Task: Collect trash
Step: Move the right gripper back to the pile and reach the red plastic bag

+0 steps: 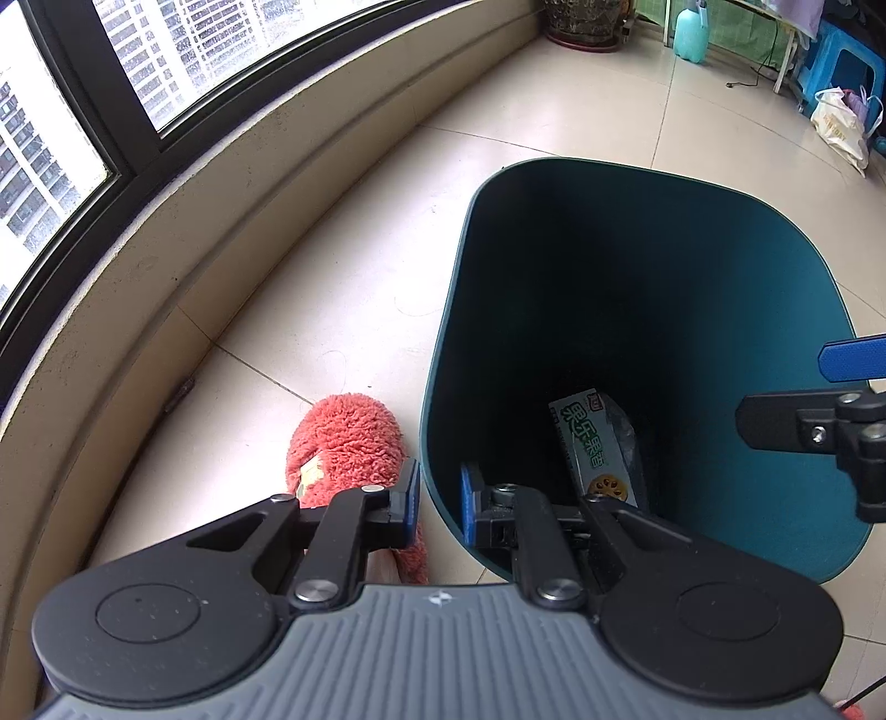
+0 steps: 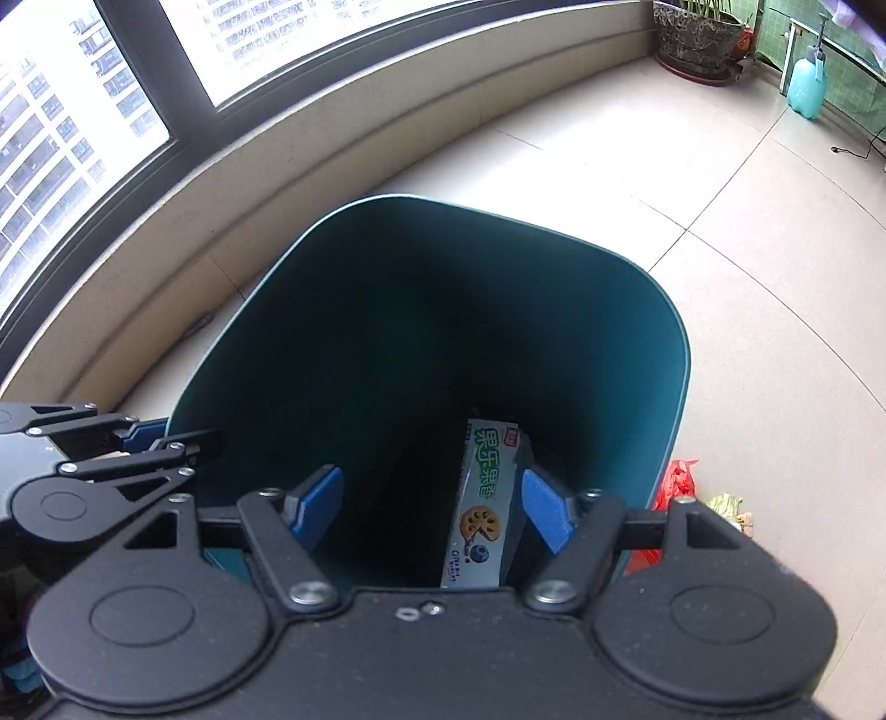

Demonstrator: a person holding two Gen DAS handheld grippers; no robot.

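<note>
My left hand-held gripper (image 1: 440,501) is clamped on the near rim of the bin (image 1: 775,310), one pad outside the wall and one inside, so it's gripping the bin itself. From the right wrist view you can see that same gripper (image 2: 147,435) hanging onto the rim at the bin's left edge.

My right hand-held gripper (image 2: 429,507) sits over the bin's mouth with its blue pads spread wide and nothing between them. No contact with anything as far as I can see. In the left view, only its fingers (image 1: 853,360) poke in from the right, above the bin opening.

The trash: a biscuit box (image 2: 479,509) is down inside the bin, leaning against the wall, printed side facing up. Something dark lies next to it at the bottom, too dim to make out.

Outside the bin, on the floor (image 1: 343,266): a fuzzy red slipper (image 1: 346,437) just left of the bin, right beside my left gripper. On the other side there's a red bag (image 2: 675,482) and a bit of yellow-green wrapper (image 2: 725,504) close to the bin's wall.

Farther back: a plant pot (image 2: 695,41) and a teal sprayer (image 2: 807,83) near the corner, well away from the bin.
</note>
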